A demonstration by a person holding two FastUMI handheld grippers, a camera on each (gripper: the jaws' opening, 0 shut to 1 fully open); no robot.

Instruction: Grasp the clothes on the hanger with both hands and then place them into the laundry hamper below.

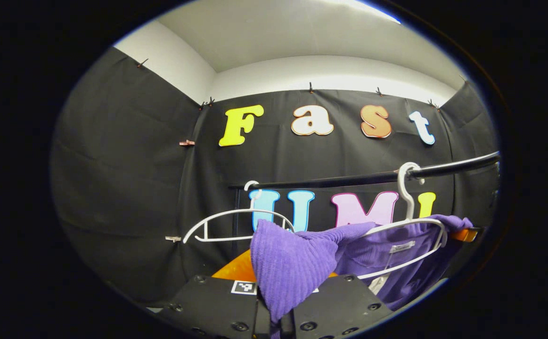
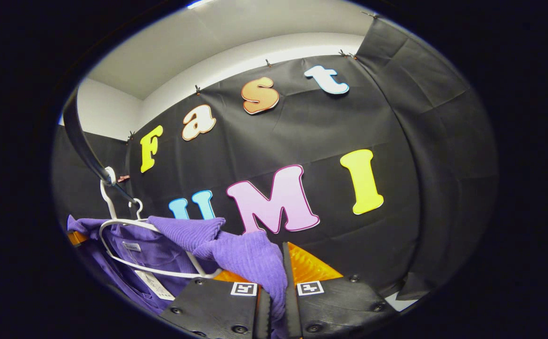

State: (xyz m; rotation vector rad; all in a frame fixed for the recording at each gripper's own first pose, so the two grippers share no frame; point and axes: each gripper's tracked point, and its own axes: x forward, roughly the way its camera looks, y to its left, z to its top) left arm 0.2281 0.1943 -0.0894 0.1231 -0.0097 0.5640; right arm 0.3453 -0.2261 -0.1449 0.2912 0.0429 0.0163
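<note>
left gripper view: two hangers [image 1: 236, 225], one purple garment [image 1: 292, 263], pinched.

I can't make out any readable writing on the things in front of me. At about 4 o'clock in the left gripper view, a small white neck label [image 1: 402, 246] sits inside the purple garment [image 1: 292, 268], its print too small to read. At about 8 o'clock in the right gripper view, a white tag [image 2: 153, 284] hangs from the same garment, also illegible. Black-and-white square markers [image 2: 310, 287] on the gripper bodies at 6 o'clock carry patterns, not letters.
</note>
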